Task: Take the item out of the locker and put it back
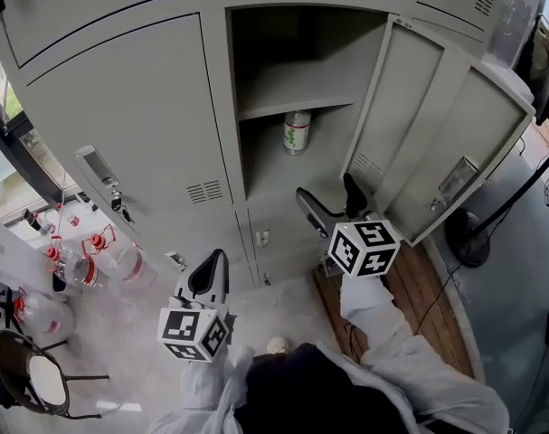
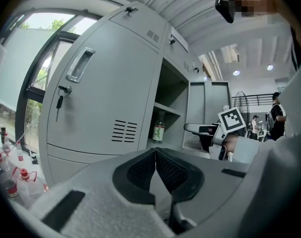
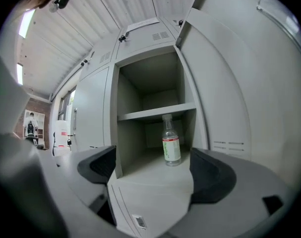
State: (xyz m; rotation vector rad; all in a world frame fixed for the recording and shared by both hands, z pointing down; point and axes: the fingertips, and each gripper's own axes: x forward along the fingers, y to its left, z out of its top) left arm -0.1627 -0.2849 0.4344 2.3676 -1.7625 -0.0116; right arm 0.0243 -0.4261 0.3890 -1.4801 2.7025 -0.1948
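A clear plastic bottle [image 1: 297, 132] with a green-and-white label stands upright on the lower floor of the open grey locker [image 1: 283, 165], under its shelf [image 1: 292, 93]. The bottle [image 3: 171, 142] shows ahead between my right gripper's wide jaws, still some way off. My right gripper [image 1: 333, 203] hovers open just outside the locker's front edge, with nothing between its fingers. My left gripper [image 1: 212, 274] hangs lower left, in front of the closed door, with its pads pressed together and empty [image 2: 156, 166]. The bottle [image 2: 158, 129] also appears in the left gripper view.
The locker door [image 1: 437, 143] is swung open to the right. A closed door with keys in its lock [image 1: 116, 197] is on the left. Several water jugs [image 1: 93, 260] and a stool [image 1: 34, 378] sit at the lower left; a fan base [image 1: 468, 238] stands at the right.
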